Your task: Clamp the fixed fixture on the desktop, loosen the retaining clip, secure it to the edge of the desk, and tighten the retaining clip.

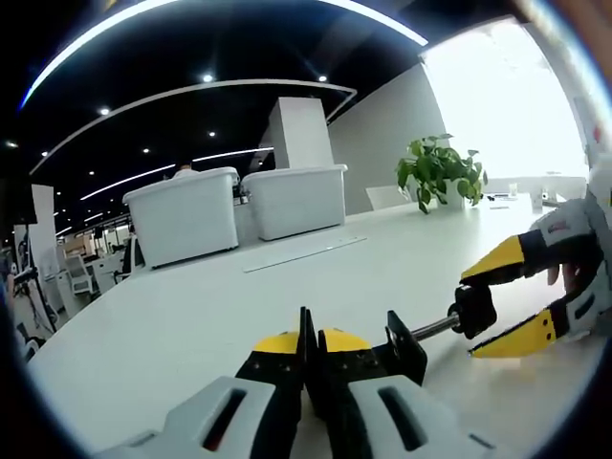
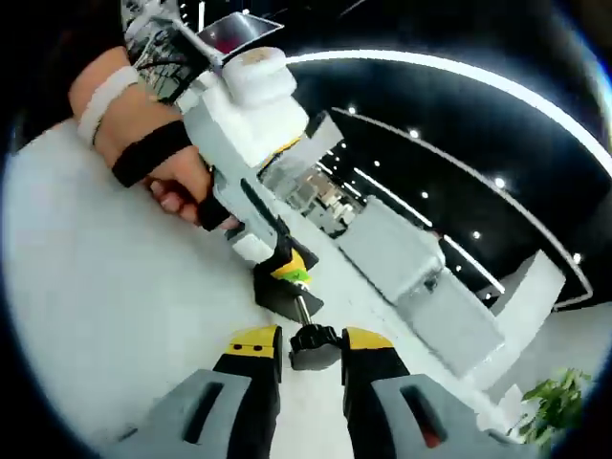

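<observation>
Black fixture clamped in left tool; right tool pinches its knob.

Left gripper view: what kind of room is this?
Probably a big open office. A long white table carries two white plastic storage bins and a green potted plant, and round ceiling lights glow overhead.

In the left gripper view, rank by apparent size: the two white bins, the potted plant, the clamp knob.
1. The two white bins, left and right, look about alike.
2. Potted plant.
3. Clamp knob, smallest despite being nearest; the right gripper spans it.
</observation>
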A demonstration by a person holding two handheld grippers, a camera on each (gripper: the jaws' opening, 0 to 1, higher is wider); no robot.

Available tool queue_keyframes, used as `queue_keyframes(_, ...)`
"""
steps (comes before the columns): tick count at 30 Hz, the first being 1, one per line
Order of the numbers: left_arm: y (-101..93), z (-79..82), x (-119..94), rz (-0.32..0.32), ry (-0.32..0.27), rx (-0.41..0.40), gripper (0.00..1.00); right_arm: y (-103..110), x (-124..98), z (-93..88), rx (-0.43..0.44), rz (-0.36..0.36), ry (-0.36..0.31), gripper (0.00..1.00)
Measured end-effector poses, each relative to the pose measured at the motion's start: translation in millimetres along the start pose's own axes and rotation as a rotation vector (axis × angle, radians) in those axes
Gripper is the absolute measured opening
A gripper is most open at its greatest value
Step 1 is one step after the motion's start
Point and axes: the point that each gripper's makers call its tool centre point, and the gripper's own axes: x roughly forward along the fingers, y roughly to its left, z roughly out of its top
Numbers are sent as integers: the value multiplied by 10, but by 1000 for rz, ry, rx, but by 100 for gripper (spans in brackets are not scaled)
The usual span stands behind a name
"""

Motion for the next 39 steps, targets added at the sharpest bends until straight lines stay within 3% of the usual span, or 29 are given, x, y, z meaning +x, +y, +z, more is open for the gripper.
queue_keyframes(3,8,-1,0,-6,0,-3,6,25,-78,26,352,40,9,43)
queue_keyframes(5,-2,-1,2,-8,0,-8,6,-115,-81,-72,536,41,43,43)
queue_keyframes(8,0,-6,5,-11,0,-9,6,-205,-74,-92,669,31,24,36)
queue_keyframes(11,5,-8,6,-15,-1,-8,6,-228,-41,-113,856,42,19,36)
queue_keyframes(17,-15,-4,-6,-21,-2,-9,6,-141,43,-298,1083,67,84,29)
queue_keyframes(18,-20,-2,-7,-23,-2,-9,6,-146,45,-312,1095,64,97,24)
queue_keyframes(24,-38,16,-6,-31,-10,-16,6,-77,22,-318,1124,86,134,23)
queue_keyframes(26,-48,23,-7,-33,-12,-17,6,-91,27,-318,1085,86,135,22)
queue_keyframes(29,-35,13,-2,-31,-9,-19,6,-105,27,-272,905,57,118,21)
queue_keyframes(34,-29,3,21,-32,-4,-15,6,-105,7,-74,327,-31,22,17)
queue_keyframes(36,-25,4,24,-32,-4,-17,6,-75,2,-56,199,-40,18,17)
queue_keyframes(39,-54,9,-14,-31,-6,-16,6,-51,-2,-50,92,-53,16,17)
